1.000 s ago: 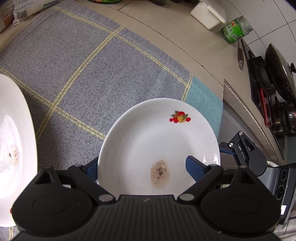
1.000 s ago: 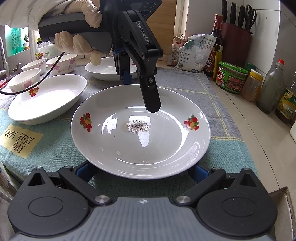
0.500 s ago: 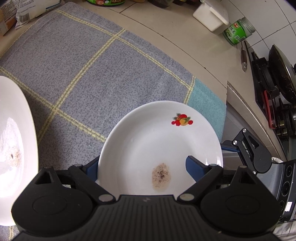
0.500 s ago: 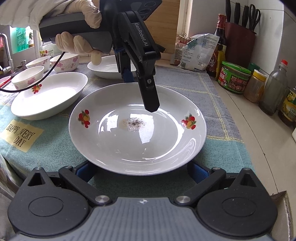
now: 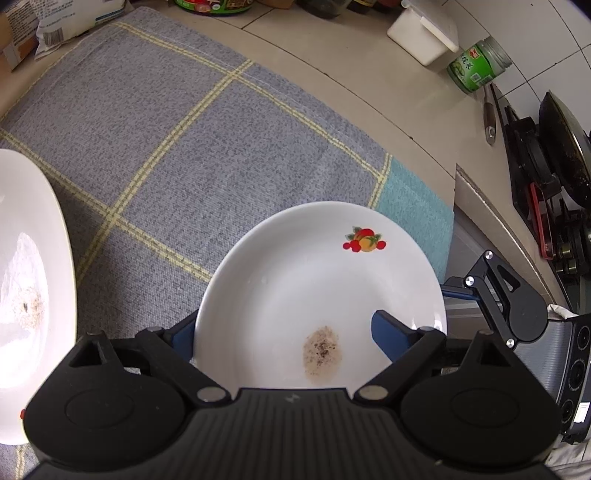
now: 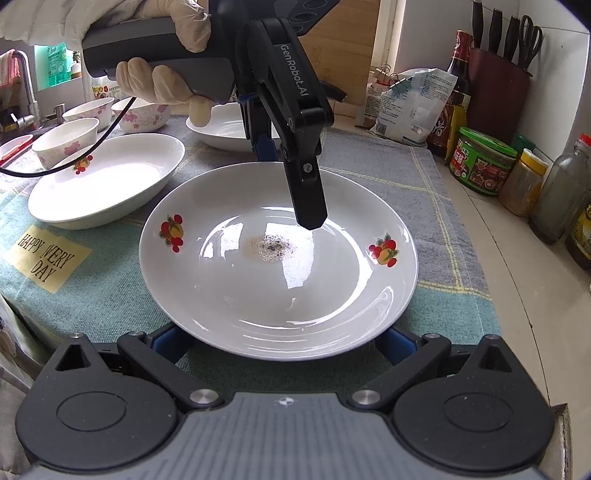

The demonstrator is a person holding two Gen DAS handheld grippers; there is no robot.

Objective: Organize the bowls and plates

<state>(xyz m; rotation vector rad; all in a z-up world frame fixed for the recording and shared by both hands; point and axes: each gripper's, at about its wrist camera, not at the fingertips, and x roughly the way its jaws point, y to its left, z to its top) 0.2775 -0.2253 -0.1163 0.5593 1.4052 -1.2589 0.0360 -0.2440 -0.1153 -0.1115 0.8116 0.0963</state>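
Observation:
A white plate with fruit prints and a brown stain is held above the checked cloth. My left gripper is shut on its far rim, one finger above the plate and one below. My right gripper is open, its blue fingers spread under the near rim; contact cannot be told. A second white plate lies to the left, and a third lies behind. Three flowered bowls stand at the far left.
Grey and teal checked cloth covers the counter. Jars, bottles and a knife block line the right wall. A white box, a green jar and a stove with a pan lie past the cloth's end.
The stained plate has risen slightly and drifted toward the cloth's teal end with the left gripper. The right gripper stays open under its near rim.

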